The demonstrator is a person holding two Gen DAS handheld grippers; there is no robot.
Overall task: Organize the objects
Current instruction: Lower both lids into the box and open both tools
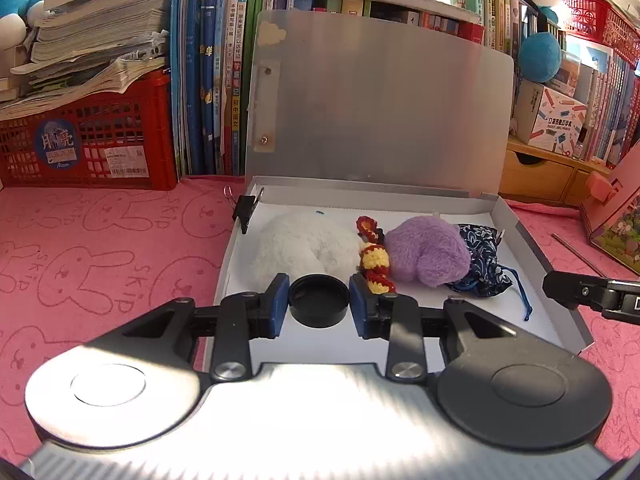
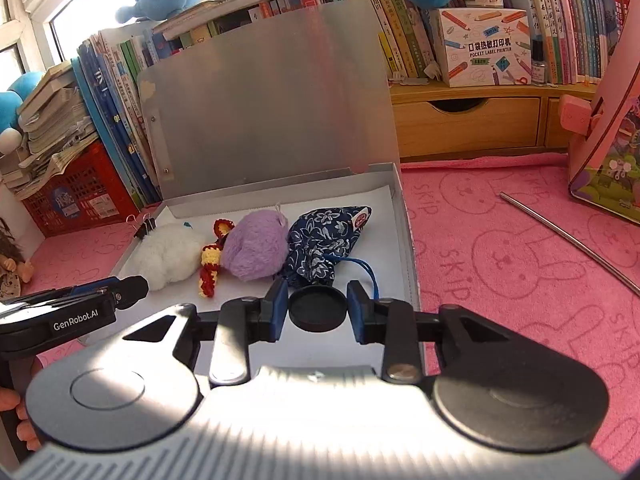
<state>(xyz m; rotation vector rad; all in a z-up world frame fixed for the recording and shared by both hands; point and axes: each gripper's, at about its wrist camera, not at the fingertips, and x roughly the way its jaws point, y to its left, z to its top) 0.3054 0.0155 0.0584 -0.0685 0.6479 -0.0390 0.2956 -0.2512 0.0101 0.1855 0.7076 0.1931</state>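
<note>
Black cap (image 1: 318, 302) — clamped between left tongs (image 1: 319, 292)

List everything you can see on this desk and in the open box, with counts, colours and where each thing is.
box: one, silver, lid open, on the cloth
white plush: one, white, in the box, left
crocheted piece: one, red and yellow, between the two plushes
purple plush: one, purple, in the box, middle
pouch: one, blue floral, in the box, right
binder clip: one, black, on the box's left wall
metal rod: one, silver, on the cloth right of the box
crate: one, red, back left, under stacked books
cloth: one, pink
left gripper: black disc between its fingers
right gripper: likewise; grip unclear
</note>
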